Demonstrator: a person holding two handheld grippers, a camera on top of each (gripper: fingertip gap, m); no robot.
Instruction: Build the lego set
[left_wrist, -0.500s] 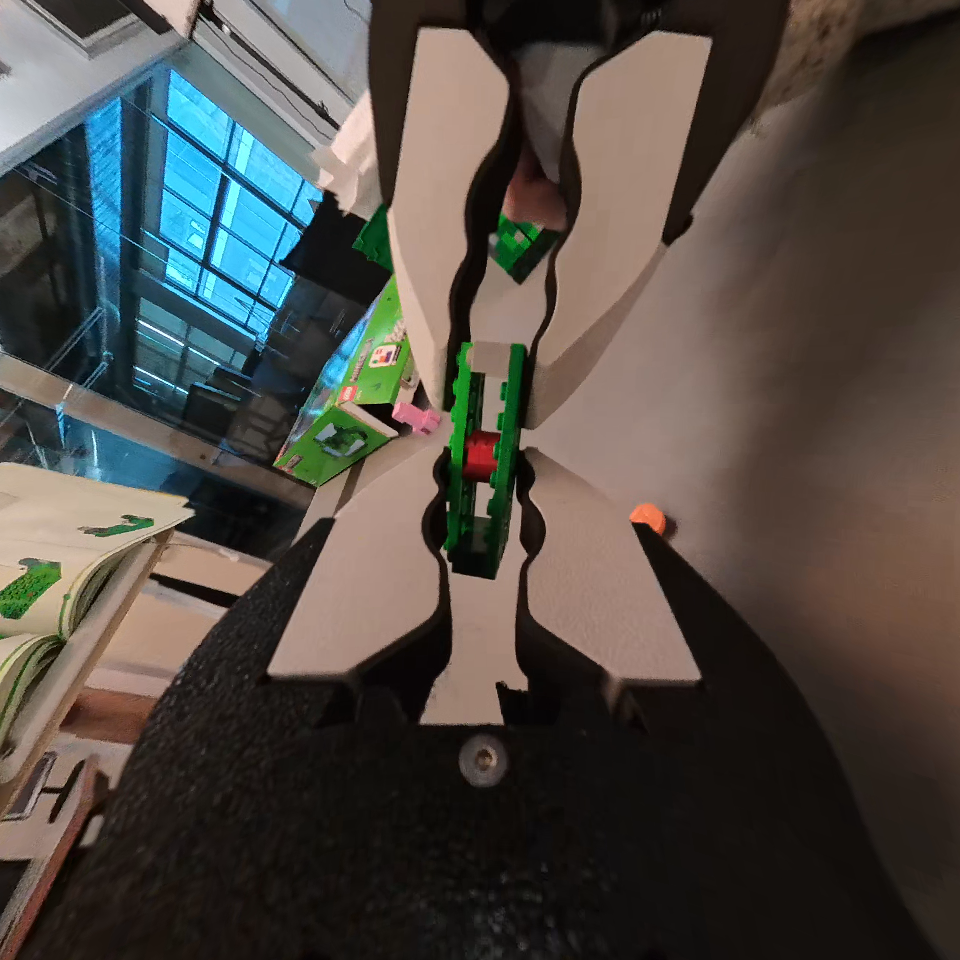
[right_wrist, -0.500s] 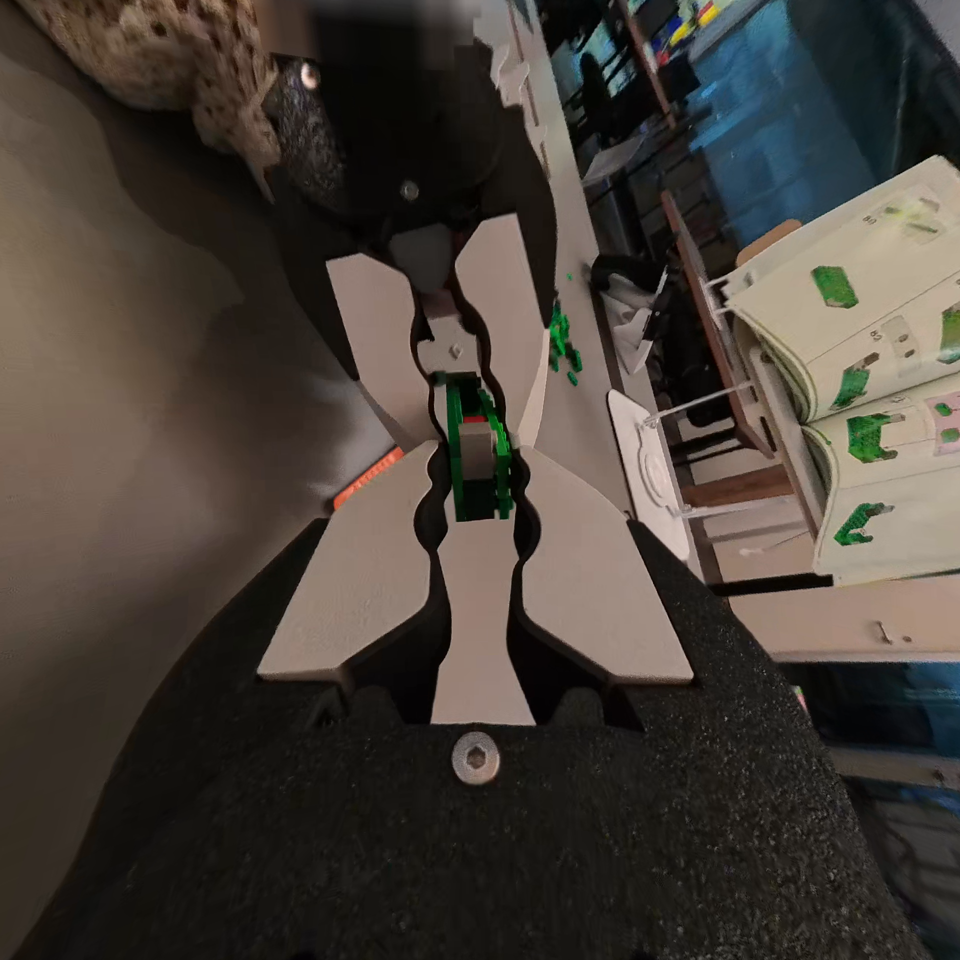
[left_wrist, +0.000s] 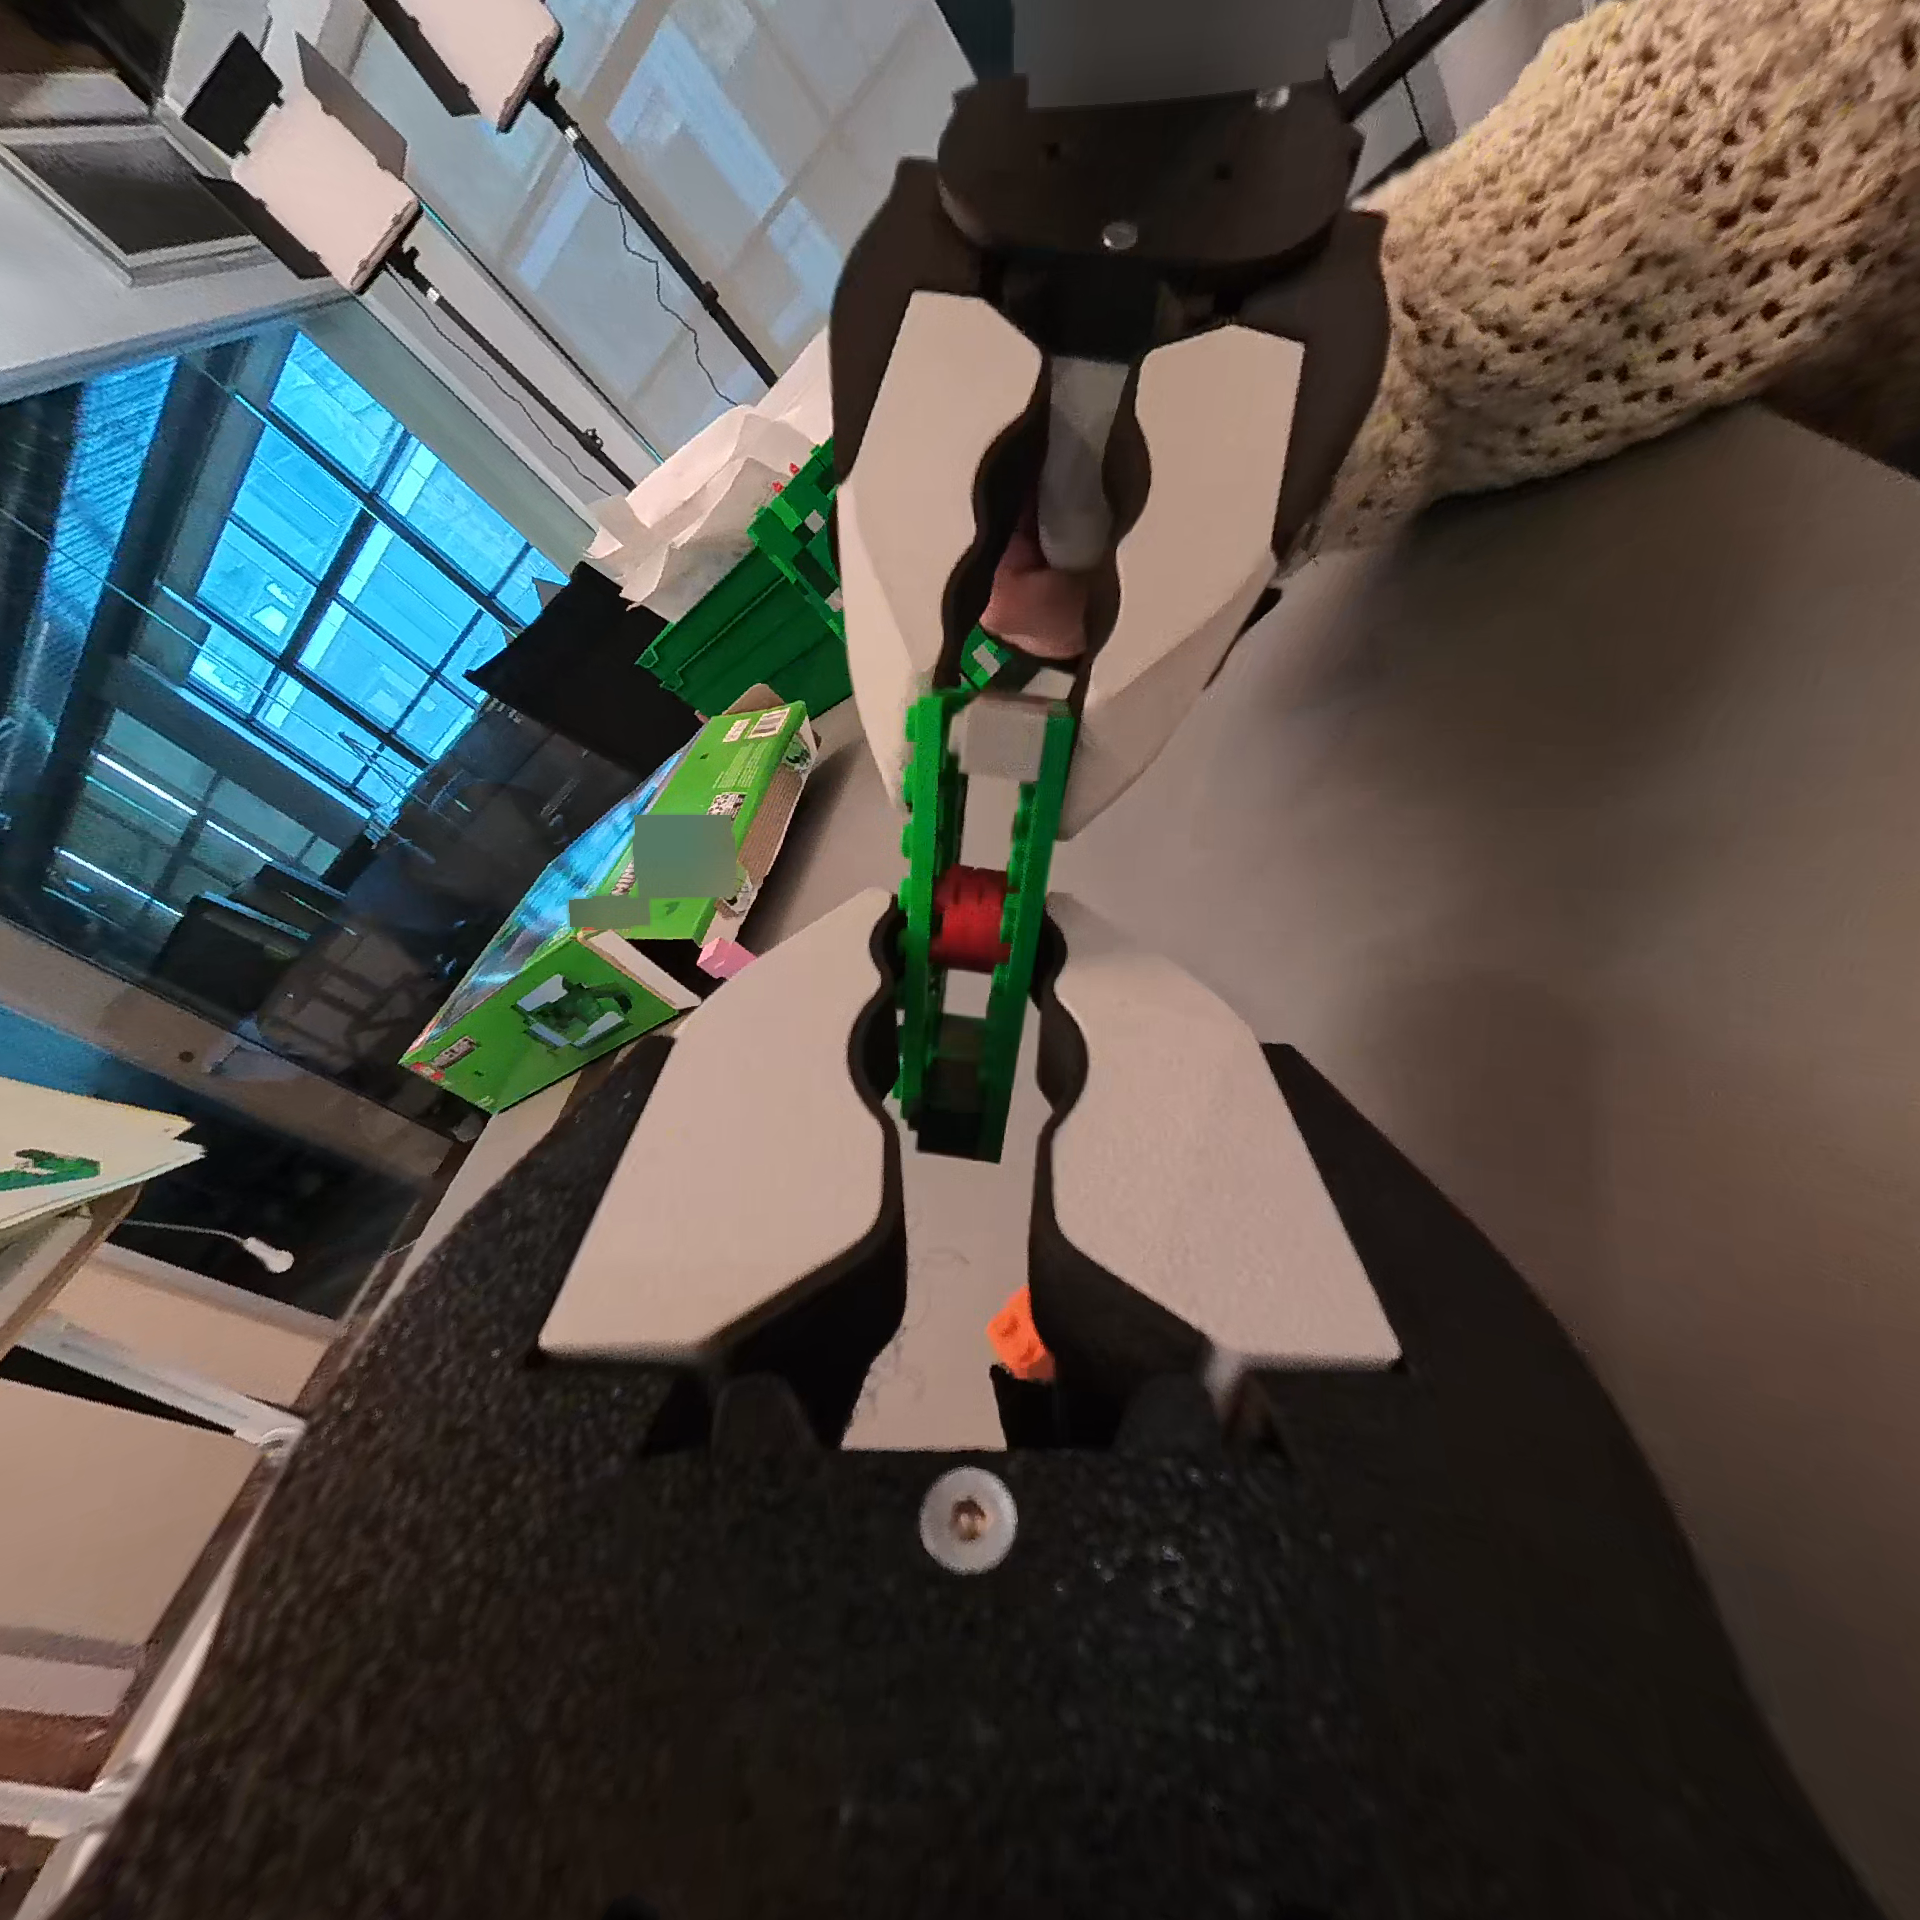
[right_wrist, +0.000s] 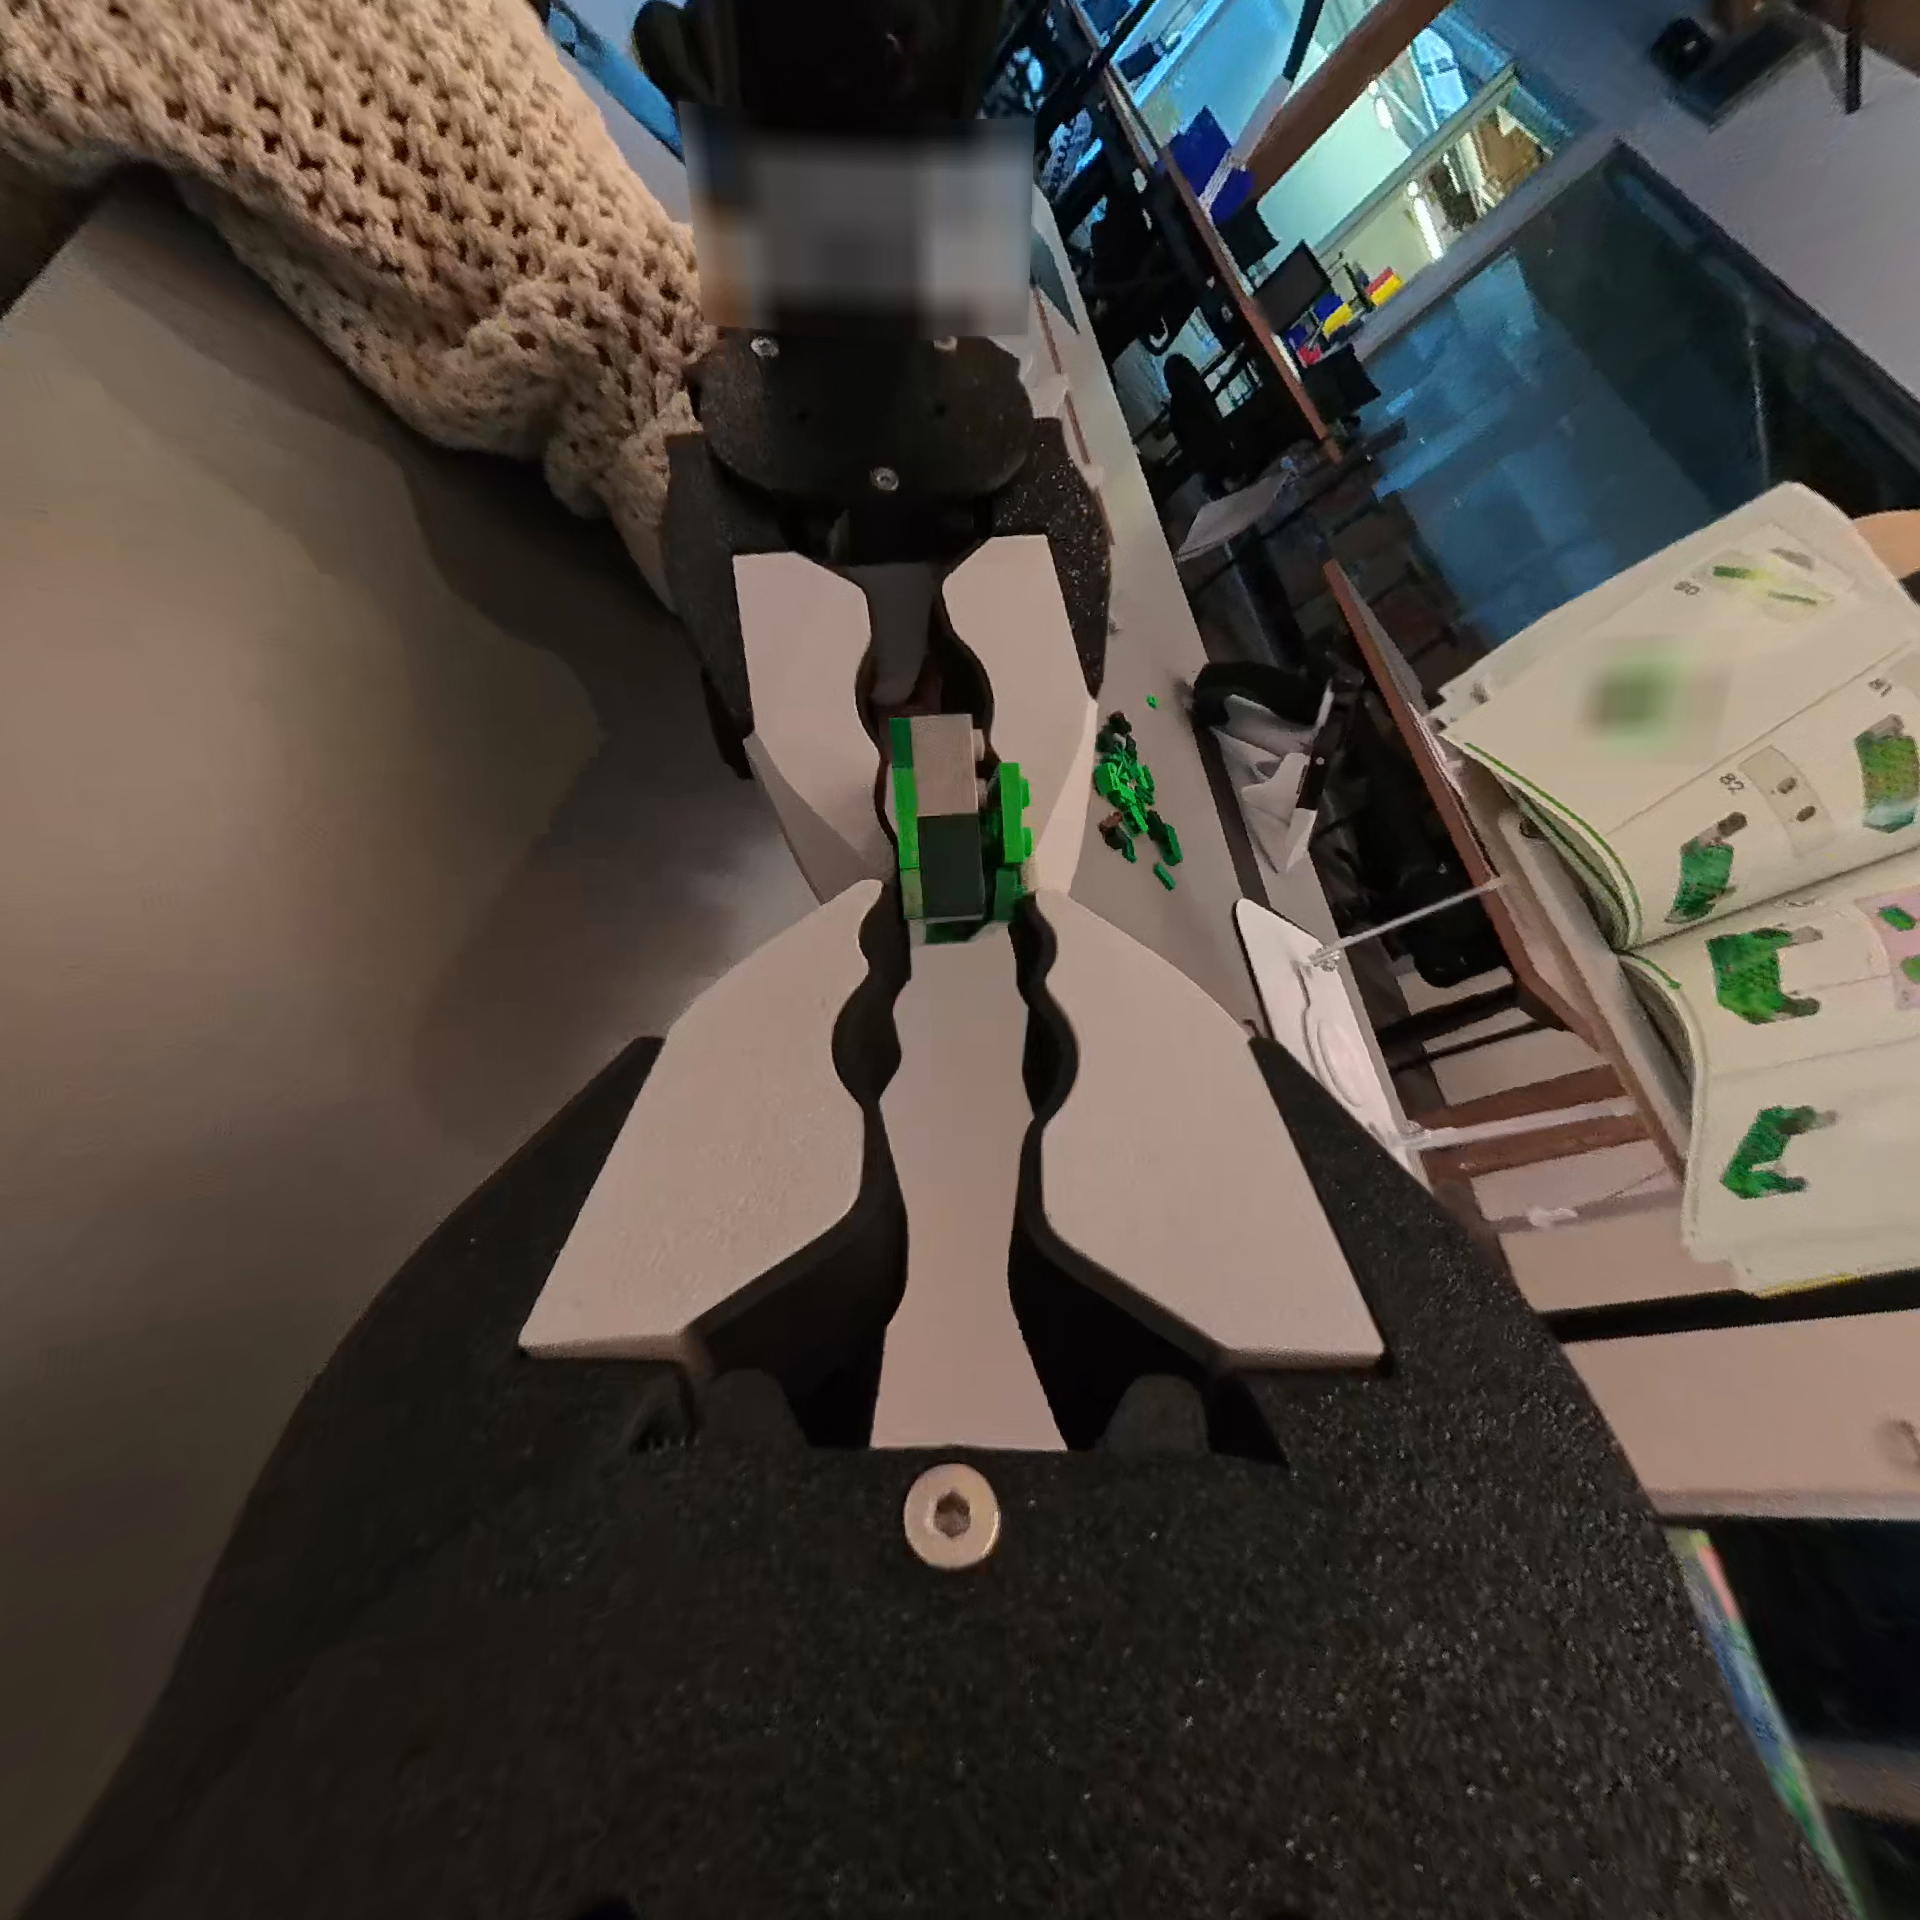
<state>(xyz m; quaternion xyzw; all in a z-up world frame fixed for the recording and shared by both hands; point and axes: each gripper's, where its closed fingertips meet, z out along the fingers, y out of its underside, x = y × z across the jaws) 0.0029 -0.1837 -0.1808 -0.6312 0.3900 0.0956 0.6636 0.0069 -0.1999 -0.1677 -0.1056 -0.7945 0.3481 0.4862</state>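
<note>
A green lego assembly (left_wrist: 982, 935) is made of two green plates with a red round piece (left_wrist: 971, 914) and a grey brick (left_wrist: 1003, 738) between them. It is held in the air above the grey table (left_wrist: 1558, 935). My left gripper (left_wrist: 966, 925) is shut on its near end. My right gripper (left_wrist: 992, 774) faces it from the far side and is shut on the grey-brick end. In the right wrist view the assembly (right_wrist: 948, 831) sits at the tips of my right gripper (right_wrist: 951, 902), with the left gripper's fingers (right_wrist: 800, 727) closed on it from beyond.
An orange piece (left_wrist: 1013, 1335) and a pink piece (left_wrist: 722, 956) lie on the table. A green lego box (left_wrist: 582, 997) and a green bin (left_wrist: 748, 623) are on the left. Loose green bricks (right_wrist: 1132, 810), a white stand (right_wrist: 1320, 1018) and an open instruction booklet (right_wrist: 1766, 883) are on the right. Knit sleeves (right_wrist: 364, 208) hold both grippers. Only a small space, under 4 cm, lies between the two pairs of fingers.
Both grippers have tilted and shifted together with the assembly still held. The orange piece now shows between my left fingers, and the sleeves have come further into view.
</note>
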